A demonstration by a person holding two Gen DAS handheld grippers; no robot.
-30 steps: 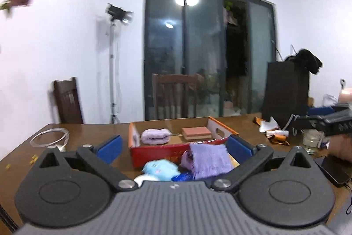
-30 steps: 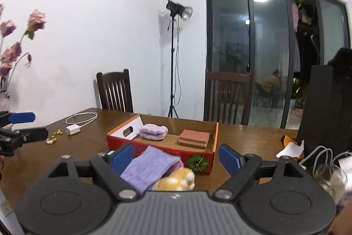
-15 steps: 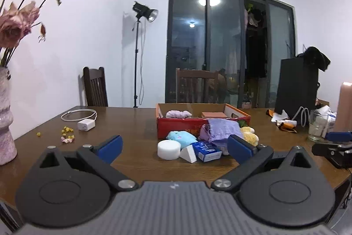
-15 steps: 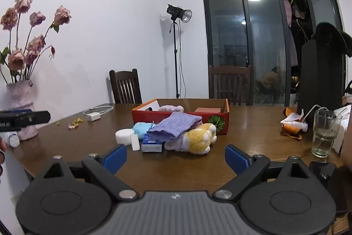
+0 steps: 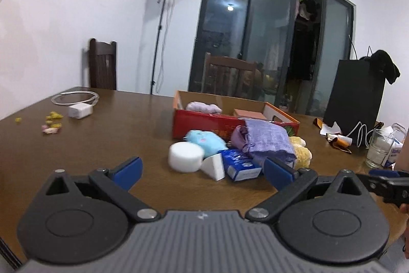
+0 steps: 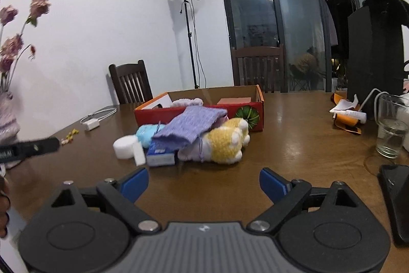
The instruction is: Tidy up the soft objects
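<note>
Wooden tabletop now sits closer w/ both tongs, left & right, dropped low, spread wide & empty, so we're prob lining up on the soft pile by the box.

Cloth atop plush toy, before box

The white carton behind the glass carries dark lettering, too blurred to make out. The blue box bears print too small to read, and the white letters on the left claw are cut off.
</note>
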